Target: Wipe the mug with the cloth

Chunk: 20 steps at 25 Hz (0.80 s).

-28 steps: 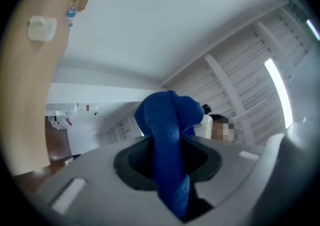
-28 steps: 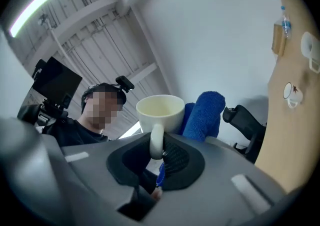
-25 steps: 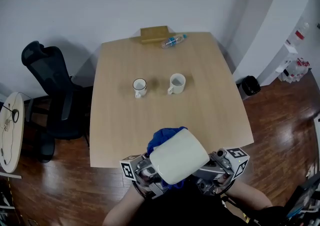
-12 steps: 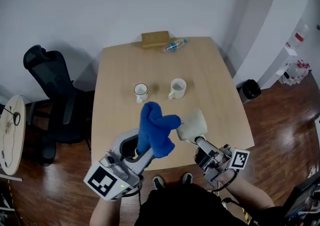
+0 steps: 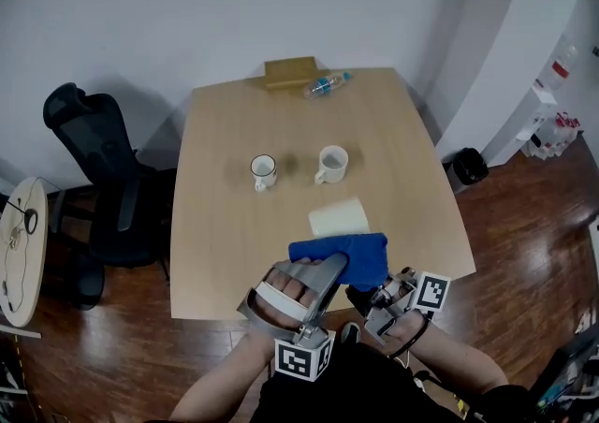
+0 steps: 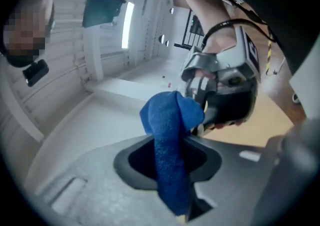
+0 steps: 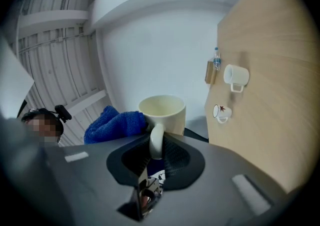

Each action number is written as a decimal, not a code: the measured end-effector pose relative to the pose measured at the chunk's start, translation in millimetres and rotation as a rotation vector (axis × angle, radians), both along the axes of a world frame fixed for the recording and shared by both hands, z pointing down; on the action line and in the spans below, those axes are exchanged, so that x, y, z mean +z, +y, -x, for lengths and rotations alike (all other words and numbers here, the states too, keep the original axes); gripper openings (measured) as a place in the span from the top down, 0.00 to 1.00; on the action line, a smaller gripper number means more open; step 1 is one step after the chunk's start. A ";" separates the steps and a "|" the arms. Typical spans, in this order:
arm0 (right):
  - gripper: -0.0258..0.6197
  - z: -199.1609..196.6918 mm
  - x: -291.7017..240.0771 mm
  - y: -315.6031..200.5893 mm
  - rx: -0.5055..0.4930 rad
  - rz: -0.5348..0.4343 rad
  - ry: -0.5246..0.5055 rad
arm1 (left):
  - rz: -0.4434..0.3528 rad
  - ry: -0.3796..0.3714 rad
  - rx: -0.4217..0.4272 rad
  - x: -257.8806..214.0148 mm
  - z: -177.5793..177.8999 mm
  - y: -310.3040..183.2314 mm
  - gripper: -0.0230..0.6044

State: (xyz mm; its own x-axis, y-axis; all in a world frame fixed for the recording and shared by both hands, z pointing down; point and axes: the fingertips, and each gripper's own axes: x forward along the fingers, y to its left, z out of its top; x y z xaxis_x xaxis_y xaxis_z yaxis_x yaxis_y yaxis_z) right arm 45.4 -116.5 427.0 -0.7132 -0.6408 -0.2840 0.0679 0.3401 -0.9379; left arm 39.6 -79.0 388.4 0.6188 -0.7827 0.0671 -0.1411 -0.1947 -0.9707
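Two-handed step. Head view: cream mug (image 5: pixel 339 216) held on its side above the near table (image 5: pixel 215 253) edge, with the blue cloth (image 5: pixel 348 255) laid against it from the left gripper (image 5: pixel 328 273). Left gripper view: jaws partly closed, pinching the cloth's fold. Right gripper view: right gripper (image 7: pixel 156 145) nearly closed on the mug's handle. Judgement: keep the handle steady, press the cloth round the wall, and turn the mug between strokes.
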 end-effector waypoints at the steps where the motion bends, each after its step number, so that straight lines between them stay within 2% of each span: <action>1: 0.89 -0.2 -1.9 2.4 -0.001 -0.003 -0.008 | 0.007 0.017 0.002 -3.0 2.0 0.0 0.78; 2: 0.89 -0.4 -3.8 4.6 -0.003 -0.010 -0.009 | 0.048 0.059 0.007 -8.0 4.7 -0.9 0.78; 3: 0.89 -0.9 -5.8 6.5 -0.006 -0.021 -0.002 | 0.124 0.125 0.019 -14.6 7.7 -2.6 0.78; 5: 0.89 -4.8 -10.6 10.9 -0.012 -0.071 0.042 | 0.361 0.306 0.057 -30.7 13.4 -7.3 0.78; 8: 0.89 -18.7 -15.3 19.4 -0.022 -0.193 0.177 | 0.739 0.593 0.117 -51.9 26.4 -21.7 0.78; 10: 0.89 -24.4 -18.3 25.8 -0.034 -0.252 0.249 | 0.955 0.726 0.147 -55.5 39.7 -36.1 0.78; 12: 0.89 -26.1 -22.4 34.2 -0.060 -0.291 0.284 | 1.177 0.818 0.190 -55.3 48.8 -46.2 0.78; 14: 0.89 -25.9 -27.7 47.0 -0.102 -0.323 0.278 | 1.362 0.888 0.243 -50.8 56.5 -53.1 0.78; 17: 0.89 -19.8 -43.9 73.5 -0.193 -0.394 0.207 | 1.563 0.975 0.324 -34.2 63.2 -53.4 0.78; 19: 0.89 -11.2 -59.2 89.3 -0.249 -0.445 0.128 | 1.716 1.067 0.443 -29.0 57.7 -36.1 0.78; 20: 0.89 -6.8 -67.2 94.2 -0.267 -0.463 0.081 | 1.794 1.157 0.535 -30.7 54.7 -26.2 0.78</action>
State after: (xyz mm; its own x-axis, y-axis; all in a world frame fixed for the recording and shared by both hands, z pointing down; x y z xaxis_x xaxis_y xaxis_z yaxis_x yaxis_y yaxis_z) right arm 52.2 -22.4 359.8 -0.8656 -0.2555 -0.4307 0.1417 0.7000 -0.7000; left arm -15.1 -105.2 357.8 0.9830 -0.1248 -0.1348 -0.0014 -0.7388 0.6739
